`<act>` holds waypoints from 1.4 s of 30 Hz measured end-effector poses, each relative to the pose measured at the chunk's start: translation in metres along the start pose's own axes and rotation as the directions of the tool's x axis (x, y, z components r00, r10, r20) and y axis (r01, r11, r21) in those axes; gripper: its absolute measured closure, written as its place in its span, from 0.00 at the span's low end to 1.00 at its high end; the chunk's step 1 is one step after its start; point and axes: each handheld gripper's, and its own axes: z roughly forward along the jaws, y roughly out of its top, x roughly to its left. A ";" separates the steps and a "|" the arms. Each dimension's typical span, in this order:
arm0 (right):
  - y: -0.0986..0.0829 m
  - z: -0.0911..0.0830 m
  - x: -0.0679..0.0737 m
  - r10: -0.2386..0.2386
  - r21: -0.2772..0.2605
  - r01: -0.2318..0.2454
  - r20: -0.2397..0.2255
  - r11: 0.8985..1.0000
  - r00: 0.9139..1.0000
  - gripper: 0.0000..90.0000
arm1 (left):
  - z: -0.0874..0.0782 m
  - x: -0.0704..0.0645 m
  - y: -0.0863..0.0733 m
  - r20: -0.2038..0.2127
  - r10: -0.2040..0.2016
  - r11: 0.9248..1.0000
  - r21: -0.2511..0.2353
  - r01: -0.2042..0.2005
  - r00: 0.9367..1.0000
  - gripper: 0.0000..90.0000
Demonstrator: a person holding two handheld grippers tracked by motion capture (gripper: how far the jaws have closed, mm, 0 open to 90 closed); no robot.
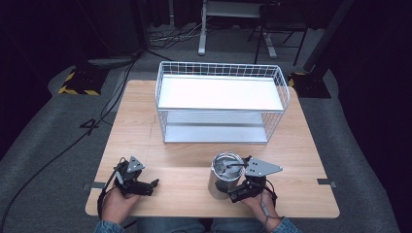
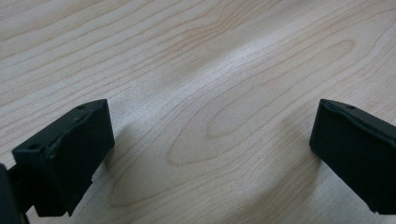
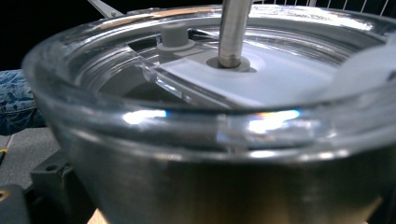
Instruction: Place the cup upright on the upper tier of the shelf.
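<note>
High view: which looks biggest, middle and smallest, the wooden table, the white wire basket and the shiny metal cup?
1. Wooden table, biggest.
2. White wire basket.
3. Shiny metal cup, smallest, though it sits nearest the camera, beside the right claw.

High view overlooks table [image 1: 145, 145], left claw view skims it closely

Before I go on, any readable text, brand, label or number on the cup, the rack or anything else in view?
None can be read.
The steel tumbler and its clear lid: no print visible.
The white wire rack: no label.
The wooden table: bare grain, no marks.
The yellow-and-black hazard stripes on the floor base: a warning pattern, no words.
</note>
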 end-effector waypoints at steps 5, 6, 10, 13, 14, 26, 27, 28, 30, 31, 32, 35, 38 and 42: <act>-0.001 -0.001 0.001 -0.016 -0.008 0.016 0.007 1.000 1.000 0.03 | 0.000 0.000 0.000 0.002 -0.007 1.000 -0.002 0.007 1.000 0.00; -0.001 -0.001 0.001 -0.017 -0.008 0.017 0.007 1.000 1.000 0.03 | 0.000 0.000 0.000 0.002 -0.008 1.000 -0.002 0.008 1.000 0.00; 0.000 -0.001 0.001 -0.017 -0.005 0.017 0.007 1.000 1.000 0.04 | 0.000 0.000 0.000 0.002 -0.008 1.000 -0.002 0.008 1.000 0.00; 0.001 -0.001 0.001 -0.021 0.002 0.021 0.011 1.000 1.000 0.04 | 0.000 0.000 0.000 0.002 -0.008 1.000 -0.002 0.008 1.000 0.00; 0.003 -0.001 0.001 -0.020 0.011 0.019 0.011 1.000 1.000 0.04 | 0.000 0.000 0.000 0.002 -0.008 1.000 -0.002 0.008 1.000 0.00; 0.029 -0.010 -0.003 -0.030 0.013 0.030 0.032 0.999 0.999 0.04 | 0.000 0.000 0.000 0.002 -0.007 1.000 -0.002 0.007 1.000 0.00; 0.029 -0.010 -0.003 -0.030 0.013 0.030 0.032 0.999 0.999 0.04 | 0.000 0.000 0.000 0.002 -0.007 1.000 -0.002 0.007 1.000 0.00; 0.033 -0.011 -0.004 -0.030 0.012 0.030 0.034 0.999 0.999 0.04 | 0.000 0.000 0.000 0.002 -0.007 1.000 -0.002 0.007 1.000 0.00; 0.044 -0.013 -0.007 -0.035 0.010 0.034 0.041 0.999 0.999 0.04 | 0.000 0.000 0.000 0.002 -0.007 1.000 -0.002 0.007 1.000 0.00; 0.049 -0.014 -0.008 -0.037 0.010 0.037 0.047 0.999 0.998 0.04 | 0.000 0.000 0.000 0.002 -0.007 1.000 -0.002 0.007 1.000 0.00; 0.054 -0.015 -0.009 -0.040 0.009 0.040 0.049 0.999 0.998 0.04 | 0.000 0.000 0.000 0.002 -0.008 1.000 -0.002 0.008 1.000 0.00; 0.065 -0.018 -0.011 -0.043 0.002 0.043 0.048 0.999 0.998 0.04 | 0.000 0.000 0.000 0.002 -0.008 1.000 -0.002 0.008 1.000 0.00; 0.076 -0.019 -0.012 -0.047 0.002 0.047 0.053 0.999 0.998 0.04 | 0.000 0.000 0.000 0.002 -0.008 1.000 -0.002 0.008 1.000 0.00; 0.091 -0.019 -0.016 -0.045 0.003 0.045 0.059 0.999 0.997 0.04 | 0.000 0.000 0.000 0.002 -0.008 1.000 -0.002 0.008 1.000 0.00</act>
